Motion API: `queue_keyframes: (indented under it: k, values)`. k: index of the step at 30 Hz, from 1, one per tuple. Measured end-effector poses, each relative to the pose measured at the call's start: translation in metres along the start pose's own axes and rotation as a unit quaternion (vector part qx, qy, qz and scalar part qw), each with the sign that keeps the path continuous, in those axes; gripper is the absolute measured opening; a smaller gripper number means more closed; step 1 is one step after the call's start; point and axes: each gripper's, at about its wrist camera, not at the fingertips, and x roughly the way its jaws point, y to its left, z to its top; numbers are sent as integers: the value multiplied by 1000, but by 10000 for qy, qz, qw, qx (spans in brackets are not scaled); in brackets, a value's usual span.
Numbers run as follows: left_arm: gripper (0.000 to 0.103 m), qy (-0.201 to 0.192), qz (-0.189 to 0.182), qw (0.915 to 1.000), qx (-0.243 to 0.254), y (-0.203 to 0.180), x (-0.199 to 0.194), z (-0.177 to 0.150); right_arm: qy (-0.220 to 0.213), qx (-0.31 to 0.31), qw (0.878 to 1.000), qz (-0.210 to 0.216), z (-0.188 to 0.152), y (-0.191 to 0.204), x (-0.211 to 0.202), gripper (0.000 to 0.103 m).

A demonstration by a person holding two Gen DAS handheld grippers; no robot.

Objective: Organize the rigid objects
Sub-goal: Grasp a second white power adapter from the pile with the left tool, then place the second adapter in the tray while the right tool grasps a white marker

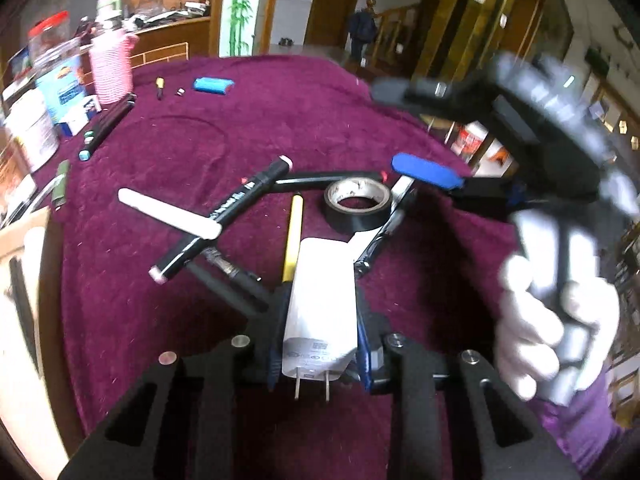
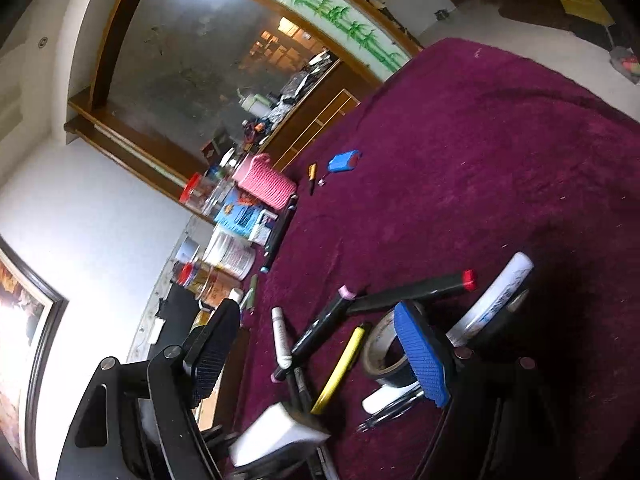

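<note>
slippage threatens: left gripper (image 1: 320, 344) pinches the white charger (image 1: 320, 304) near its prongs; right gripper (image 2: 320, 348), spread wide and empty, could scatter the markers (image 2: 320, 330).

- The left wrist camera is looking steeply down along its own fingers at the maroon cloth (image 1: 248, 128), sitting very close to the white charger (image 1: 320, 304).
- The right wrist camera is looking along its fingers at a shallower, rolled angle, taking in the cloth (image 2: 480, 160) and the far wall.
- Both views are sharing the pile of markers around the tape roll (image 1: 356, 204) (image 2: 380, 356), plus the pink basket (image 1: 112, 68) (image 2: 266, 184).
</note>
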Motion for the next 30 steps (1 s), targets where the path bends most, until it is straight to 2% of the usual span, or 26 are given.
queue_keyframes:
  k: [5,9,11,13,17,20,24,27,29,30]
  values:
    - [29,-427,-134,9986,-282,20,-54,-20,111,141,9997,-150,-1,-12,8,83]
    - [29,-696,-31,9950,-714,52,-97,-46,144,-242,9987,-415,-6,2,14,84]
    - [29,-848,149,9918,-940,71,-118,-60,91,-580,9962,-638,-8,17,15,84]
    - [29,-948,377,9893,-1046,83,-133,-69,132,-702,9958,-568,-12,31,15,84]
    - [29,-1113,685,9845,-1172,104,-154,-85,592,-1087,9909,-535,-21,64,35,84]
    - [29,-1194,733,9808,-1356,121,-161,-95,1096,-1755,9752,-781,-30,96,70,84]
    - [29,-1202,755,9768,-1602,142,-161,-103,1693,-2562,9426,-1309,-47,127,126,84]
    - [29,-1180,815,9745,-1726,156,-163,-110,1963,-2958,9186,-1738,-58,138,163,83]
    - [29,-1107,862,9730,-1834,169,-163,-114,2098,-3107,9056,-1981,-63,139,180,79]
    - [29,-1084,879,9724,-1870,174,-164,-117,2173,-3164,8986,-2128,-64,138,188,72]
